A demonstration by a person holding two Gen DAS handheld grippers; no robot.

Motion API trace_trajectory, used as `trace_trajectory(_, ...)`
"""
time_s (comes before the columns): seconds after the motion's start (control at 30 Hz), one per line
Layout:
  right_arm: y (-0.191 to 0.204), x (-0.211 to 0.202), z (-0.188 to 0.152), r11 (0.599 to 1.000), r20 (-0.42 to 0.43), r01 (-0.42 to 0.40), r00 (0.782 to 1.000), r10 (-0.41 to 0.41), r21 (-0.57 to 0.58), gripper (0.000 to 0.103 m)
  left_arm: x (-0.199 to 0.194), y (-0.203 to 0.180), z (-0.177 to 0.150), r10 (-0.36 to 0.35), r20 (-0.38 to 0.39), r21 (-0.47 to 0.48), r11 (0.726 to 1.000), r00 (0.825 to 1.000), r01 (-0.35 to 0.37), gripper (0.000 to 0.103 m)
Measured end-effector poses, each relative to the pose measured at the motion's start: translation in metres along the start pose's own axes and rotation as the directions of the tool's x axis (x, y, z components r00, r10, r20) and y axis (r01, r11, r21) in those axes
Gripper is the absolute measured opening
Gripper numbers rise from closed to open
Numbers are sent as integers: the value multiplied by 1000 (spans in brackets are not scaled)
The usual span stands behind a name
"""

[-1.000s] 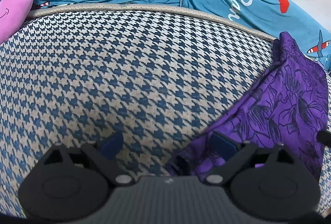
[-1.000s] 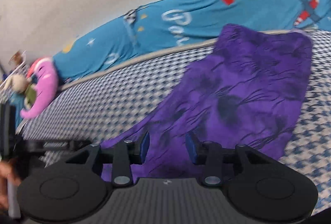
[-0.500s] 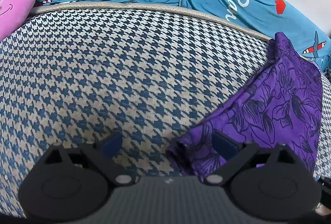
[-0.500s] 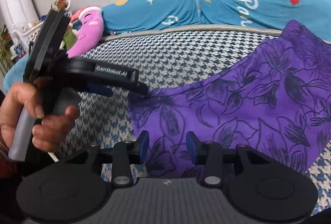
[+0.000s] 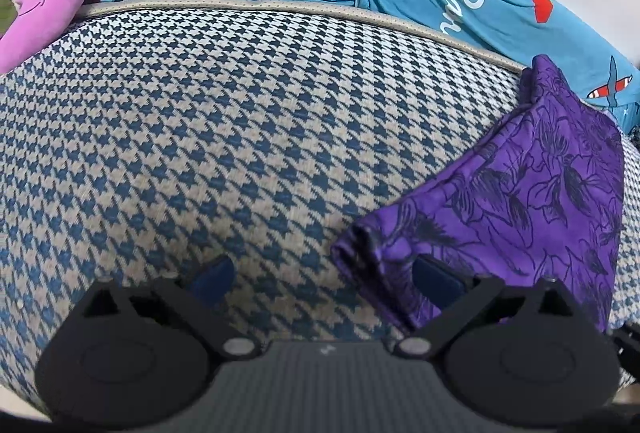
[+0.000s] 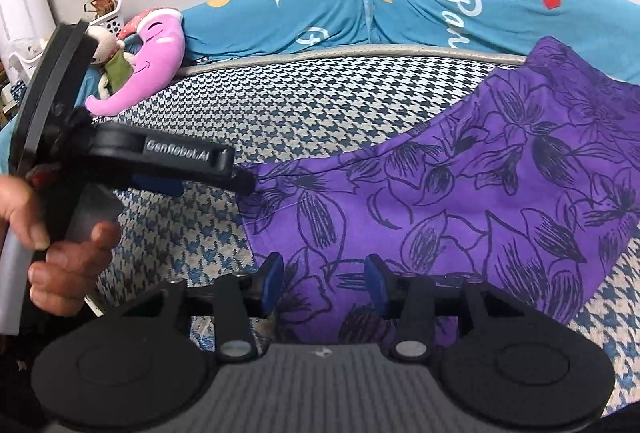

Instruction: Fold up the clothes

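Partly hidden behind the right tool [image 6: 324,279], the near edge of the purple floral garment [image 6: 480,201] runs under its black body, so that hem cannot be seen. The garment lies spread on a houndstooth mattress [image 6: 304,105], its far corner reaching the grey piping by a blue printed bedsheet [image 6: 320,13]. The right tool's blue pads stand apart above the cloth, pinching nothing. In the left wrist view the left tool [image 5: 322,275] is spread wide; its right pad sits over the garment's folded near corner [image 5: 376,257], and whether it touches the fabric is hard to tell. The garment's right side is cut off by the lens edge. From the right wrist view the left tool [image 6: 240,177] appears side-on, held by a hand [image 6: 56,253], its tip at the garment's left corner; contact there is unclear. A pink plush toy [image 6: 148,61] lies at the mattress's far left. Beyond it a white basket [image 6: 110,19] holds something too small to make out.
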State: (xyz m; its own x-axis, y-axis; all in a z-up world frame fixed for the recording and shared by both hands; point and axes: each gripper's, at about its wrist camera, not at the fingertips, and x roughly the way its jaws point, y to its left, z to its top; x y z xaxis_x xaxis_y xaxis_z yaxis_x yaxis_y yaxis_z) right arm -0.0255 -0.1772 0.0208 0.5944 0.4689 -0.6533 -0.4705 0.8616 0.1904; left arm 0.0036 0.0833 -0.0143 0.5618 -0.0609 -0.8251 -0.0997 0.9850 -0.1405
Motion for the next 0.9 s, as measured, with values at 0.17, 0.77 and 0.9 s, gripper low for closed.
trace_trajectory(0.17,-13,-3,-5,994,13,82,996,-83,67,45,-4,2,-6,4,6,-11,1000,1000,-4,100)
trace_trajectory(0.77,-71,-32,-24,851,28,362,915,-401,381,58,-11,-6,-28,65,32,39,997,997,-66,103)
trace_trajectory(0.9,-66,-38,-30,850,41,382,904,-424,363,65,-13,-11,-34,57,38,55,997,998,-59,103)
